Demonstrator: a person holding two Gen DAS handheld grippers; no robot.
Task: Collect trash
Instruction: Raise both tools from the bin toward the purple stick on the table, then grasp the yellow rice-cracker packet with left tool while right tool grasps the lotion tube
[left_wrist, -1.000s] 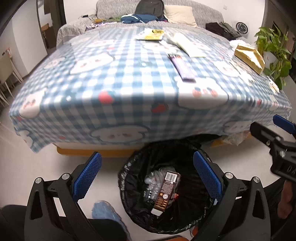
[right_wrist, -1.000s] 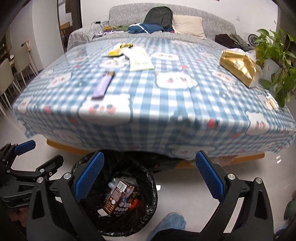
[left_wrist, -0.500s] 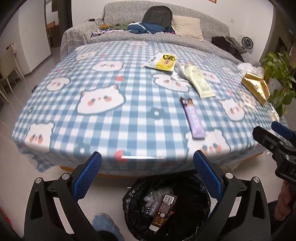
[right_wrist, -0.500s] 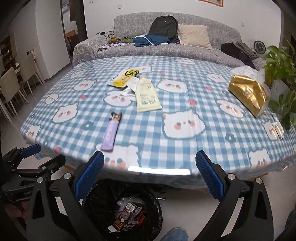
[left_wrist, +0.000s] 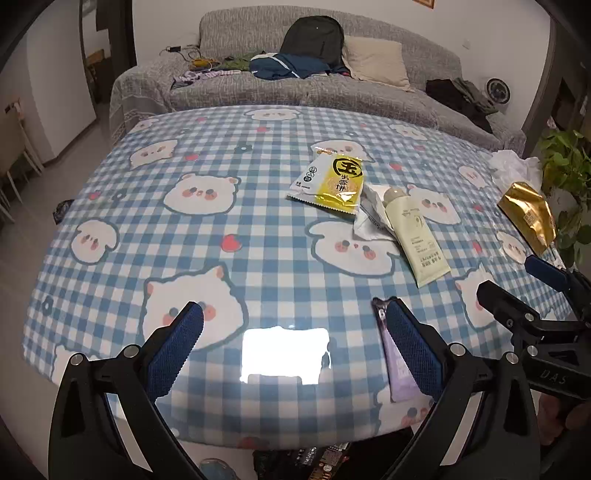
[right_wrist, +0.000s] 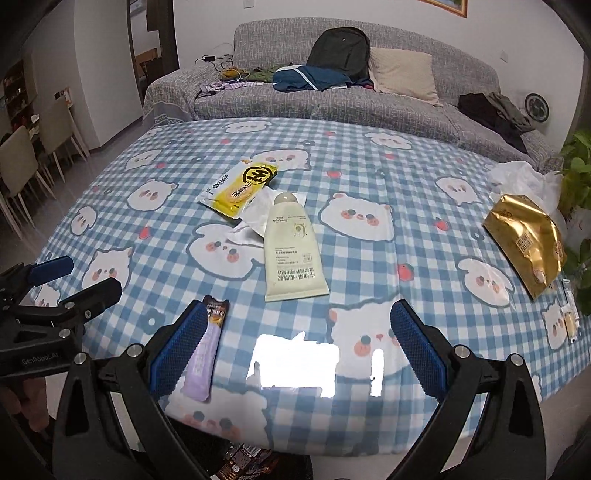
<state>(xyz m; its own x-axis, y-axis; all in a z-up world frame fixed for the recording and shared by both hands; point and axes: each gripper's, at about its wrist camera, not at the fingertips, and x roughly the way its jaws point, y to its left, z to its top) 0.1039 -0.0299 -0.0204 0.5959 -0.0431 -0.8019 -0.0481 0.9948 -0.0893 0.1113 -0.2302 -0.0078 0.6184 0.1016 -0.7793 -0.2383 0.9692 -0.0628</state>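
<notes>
Hovering above the near edge of the bench (left_wrist: 258, 229), the left gripper (left_wrist: 295, 350) is seen with its blue-padded fingers (left_wrist: 173, 350) spread wide apart and nothing between them. The bench is covered by a blue checked cloth printed with animal faces. Going left to right in the right wrist view, a yellow snack packet (right_wrist: 240, 188) is found at the middle, touching a crumpled white wrapper (right_wrist: 255, 218); a pale cream tube (right_wrist: 291, 247) is laid partly over that wrapper. A purple bar wrapper (right_wrist: 207, 350) is seen near the front edge, just beside the right gripper's left pad. The right gripper (right_wrist: 299, 354) is likewise held wide apart and empty. A gold bag (right_wrist: 524, 243) is placed at the far right.
</notes>
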